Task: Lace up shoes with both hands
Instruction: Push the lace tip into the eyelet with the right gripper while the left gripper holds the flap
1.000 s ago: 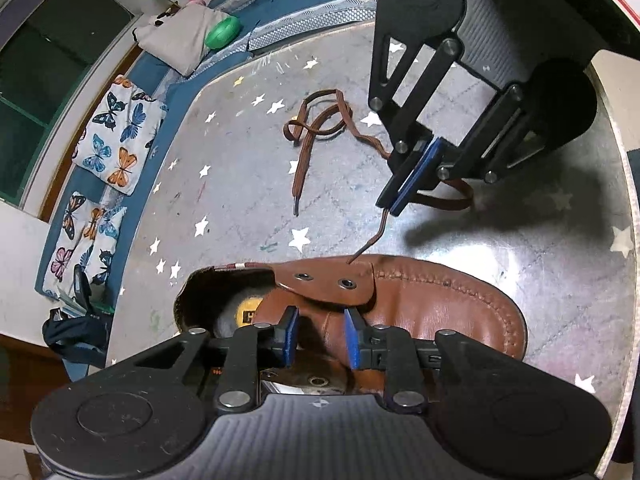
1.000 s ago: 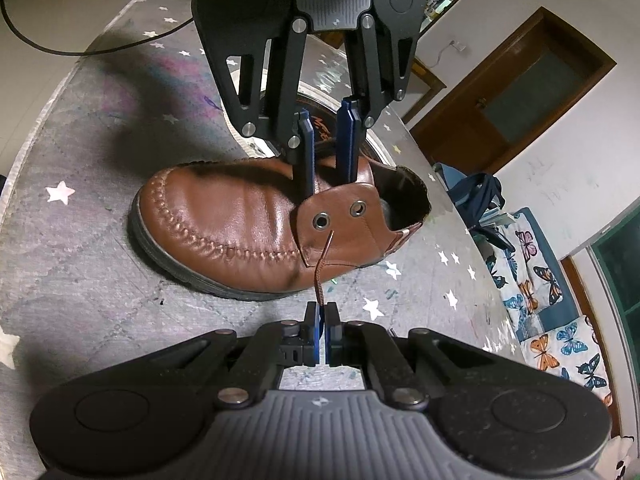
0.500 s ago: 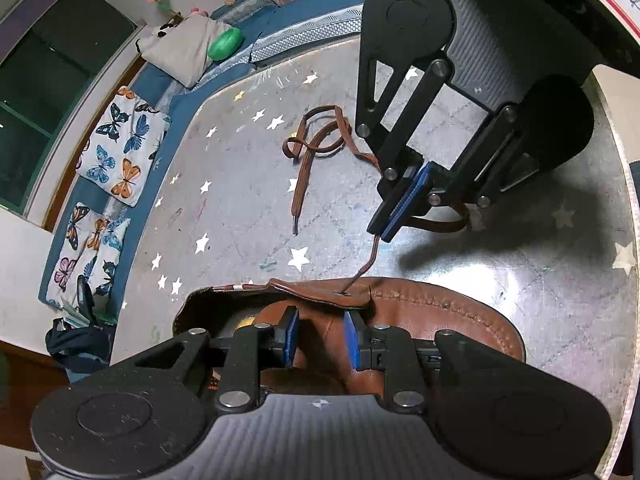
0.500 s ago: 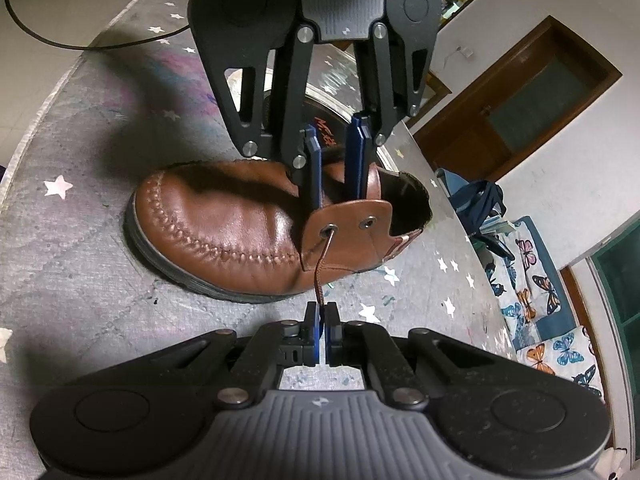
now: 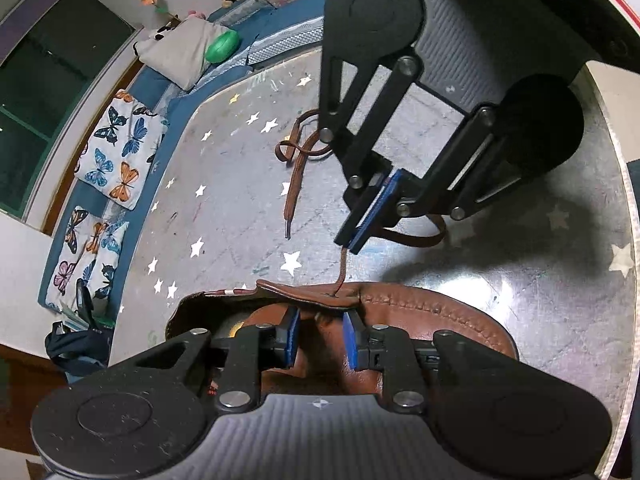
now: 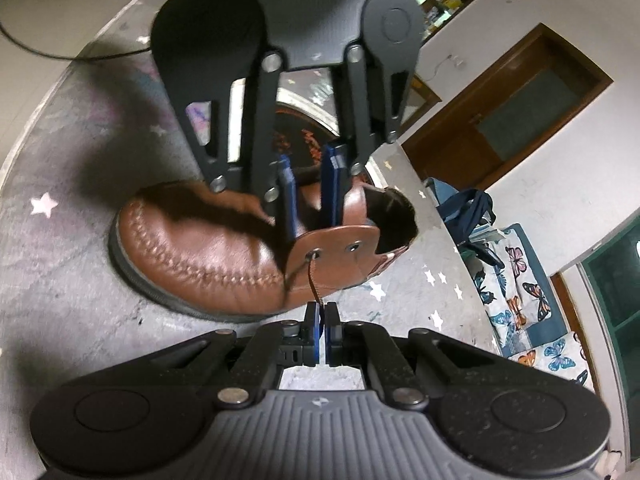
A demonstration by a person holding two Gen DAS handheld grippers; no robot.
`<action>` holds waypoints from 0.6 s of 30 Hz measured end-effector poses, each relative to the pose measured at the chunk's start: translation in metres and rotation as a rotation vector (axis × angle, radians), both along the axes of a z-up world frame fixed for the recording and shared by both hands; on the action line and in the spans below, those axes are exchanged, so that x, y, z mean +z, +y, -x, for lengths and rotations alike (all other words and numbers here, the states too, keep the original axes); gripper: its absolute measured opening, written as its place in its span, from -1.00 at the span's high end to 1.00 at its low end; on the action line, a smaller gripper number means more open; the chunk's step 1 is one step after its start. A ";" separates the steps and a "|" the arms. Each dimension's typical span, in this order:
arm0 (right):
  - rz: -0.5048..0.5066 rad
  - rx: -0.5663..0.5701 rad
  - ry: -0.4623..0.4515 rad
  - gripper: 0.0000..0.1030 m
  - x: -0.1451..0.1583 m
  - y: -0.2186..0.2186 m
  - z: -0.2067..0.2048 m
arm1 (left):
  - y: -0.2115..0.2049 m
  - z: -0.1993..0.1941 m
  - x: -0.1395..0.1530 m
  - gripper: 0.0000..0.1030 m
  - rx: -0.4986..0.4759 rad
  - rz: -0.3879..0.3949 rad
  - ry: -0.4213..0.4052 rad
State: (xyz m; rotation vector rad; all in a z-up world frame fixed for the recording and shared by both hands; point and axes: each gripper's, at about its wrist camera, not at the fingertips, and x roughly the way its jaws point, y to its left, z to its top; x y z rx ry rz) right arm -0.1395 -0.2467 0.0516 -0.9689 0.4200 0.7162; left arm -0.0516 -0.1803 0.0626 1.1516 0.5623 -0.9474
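A brown leather shoe [image 6: 208,248] lies on the grey star-printed table cover [image 5: 224,216], toe toward the right in the left wrist view. My left gripper [image 5: 320,336] straddles the shoe's tongue [image 5: 320,356]; its jaws are closing and the blue pads [image 5: 291,334] touch the tongue's sides. My right gripper [image 6: 323,312] is shut on the tip of the brown lace [image 6: 314,284]. That tip runs into the front eyelet [image 6: 314,254] of the near flap. The rest of the lace [image 5: 296,184] trails loose over the table behind the right gripper [image 5: 348,244].
A second eyelet [image 6: 353,247] sits beside the threaded one. Butterfly-print cushions [image 5: 120,152] and a green object [image 5: 222,48] lie on a blue bench past the table's far edge. A dark bag [image 6: 464,208] and a wooden door [image 6: 516,112] stand beyond the shoe's heel.
The right gripper moved closer to the shoe and the lace tip went into the front eyelet. The eyelet flap tipped toward the right gripper. The left gripper stayed put.
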 end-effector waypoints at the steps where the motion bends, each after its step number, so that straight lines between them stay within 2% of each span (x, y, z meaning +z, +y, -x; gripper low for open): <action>1: -0.004 0.000 -0.002 0.96 0.000 0.001 0.000 | 0.000 0.000 0.000 0.58 0.000 0.001 0.001; 13: -0.092 -0.047 -0.001 0.96 0.006 0.002 -0.001 | 0.002 0.012 -0.007 0.86 0.024 0.025 -0.036; 18: -0.099 -0.056 0.002 0.96 0.006 0.001 0.002 | 0.004 0.013 -0.006 0.86 0.020 0.015 -0.049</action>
